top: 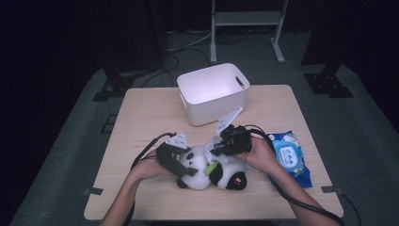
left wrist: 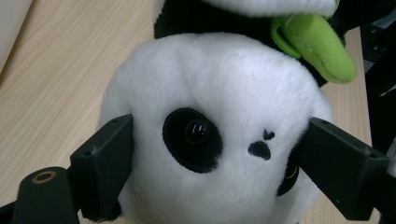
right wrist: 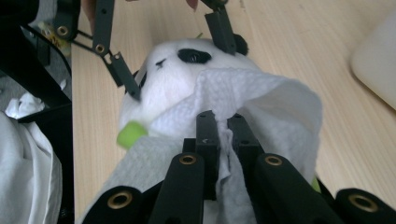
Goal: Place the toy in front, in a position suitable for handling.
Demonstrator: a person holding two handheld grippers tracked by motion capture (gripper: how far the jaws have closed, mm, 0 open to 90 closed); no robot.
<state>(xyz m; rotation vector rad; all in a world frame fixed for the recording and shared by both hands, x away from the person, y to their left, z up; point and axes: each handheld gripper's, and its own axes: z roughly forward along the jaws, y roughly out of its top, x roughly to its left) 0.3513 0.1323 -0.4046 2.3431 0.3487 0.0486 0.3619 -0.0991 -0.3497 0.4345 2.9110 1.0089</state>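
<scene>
My left gripper is clamped on the head of the plush panda, one jaw on each side of its white face, as the left gripper view shows. The panda lies on its back near the front middle of the counter, with a green plush piece at its chest. My right gripper is closed tight on a white wipe, which drapes over the panda's body just below its chin; in the right gripper view the wipe covers most of the toy's middle and hides what lies under it. To the right of my right hand, touching my wrist, lies a blue pack of wipes. Farther back, past the panda, stands a white bin, well apart from the toy.
</scene>
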